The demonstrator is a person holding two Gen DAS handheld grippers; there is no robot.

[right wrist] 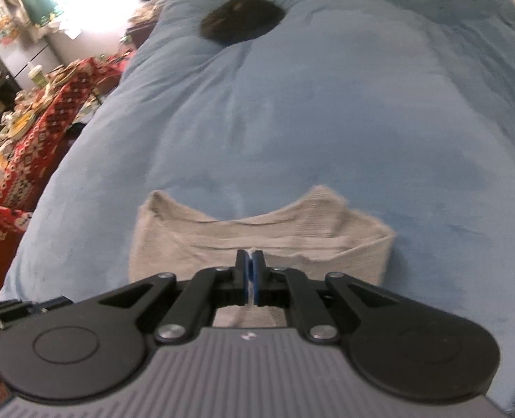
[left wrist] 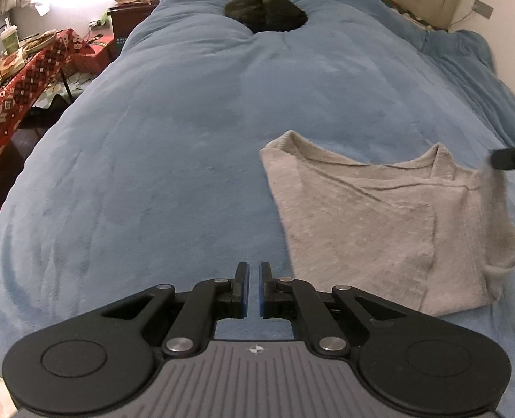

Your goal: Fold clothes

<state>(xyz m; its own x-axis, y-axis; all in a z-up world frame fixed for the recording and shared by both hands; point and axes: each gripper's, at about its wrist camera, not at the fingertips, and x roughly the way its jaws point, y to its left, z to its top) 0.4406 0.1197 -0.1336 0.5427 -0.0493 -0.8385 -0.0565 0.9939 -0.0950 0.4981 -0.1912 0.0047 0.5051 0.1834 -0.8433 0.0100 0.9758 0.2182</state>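
While both grippers sit nearly closed and empty, the gray shirt [left wrist: 379, 230] lies neckline toward the bed's far end.

Likely a home bedroom: blue-blanketed bed [left wrist: 187, 122], cluttered side table [left wrist: 31, 66].

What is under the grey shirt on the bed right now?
The grey shirt lies directly on the blue blanket, which shows on the sides in view. Whatever lies beneath its folded layers is covered, so nothing can be confirmed there.

Matt grey knit shirt [left wrist: 372, 223] lies on soft, fleecy blue blanket [left wrist: 174, 160].
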